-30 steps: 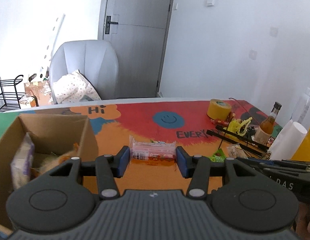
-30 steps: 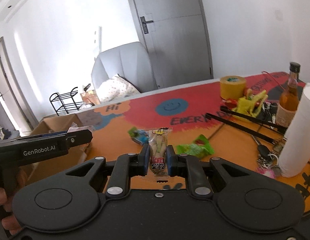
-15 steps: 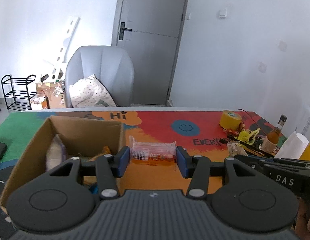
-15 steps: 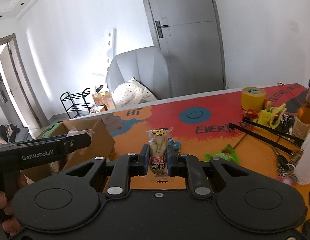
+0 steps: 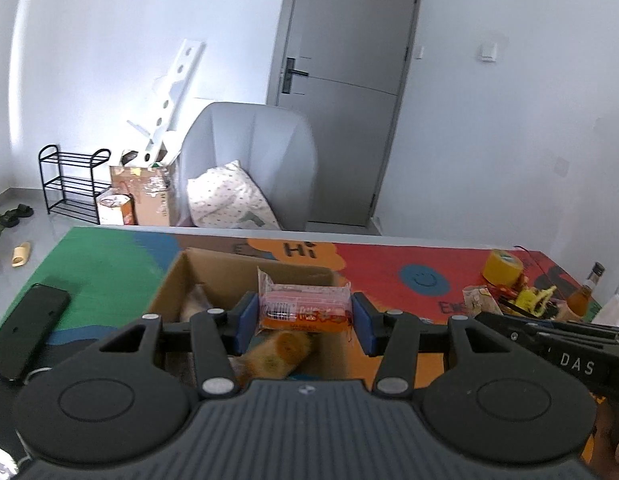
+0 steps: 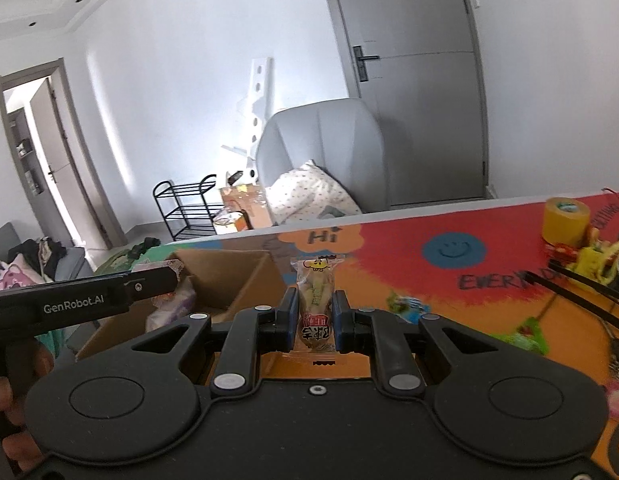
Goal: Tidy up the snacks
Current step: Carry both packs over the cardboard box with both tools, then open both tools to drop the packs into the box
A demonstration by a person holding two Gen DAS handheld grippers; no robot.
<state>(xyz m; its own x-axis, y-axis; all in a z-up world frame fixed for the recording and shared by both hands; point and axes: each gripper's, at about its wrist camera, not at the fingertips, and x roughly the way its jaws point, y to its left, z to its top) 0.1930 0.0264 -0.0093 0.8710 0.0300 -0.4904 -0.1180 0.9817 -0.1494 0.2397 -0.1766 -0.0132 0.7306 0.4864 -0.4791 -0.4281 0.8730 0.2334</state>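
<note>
1. The left gripper is clamped on a clear-wrapped orange snack packet, held crosswise, with one blue pad pressing on each short end.
2. The orange snack packet hangs above the open brown cardboard box. The box stands on the colourful printed table mat.
3. Inside the cardboard box, a pale wrapped snack lies against the left wall, and a blurred yellow-brown item lies below the held packet.
4. The right gripper is clamped on a slim clear packet with a pale yellow snack inside. The packet stands upright between the pads, its sealed top pointing away from the camera.
5. In the right wrist view, the slim packet is above the table mat, just right of the cardboard box.
6. Small green wrapped snacks lie loose on the orange part of the mat, right of the right gripper.
7. A yellow tape roll stands near the far right table edge, well apart from the box.
8. A black flat phone-like slab lies on the mat, left of the box.
</note>
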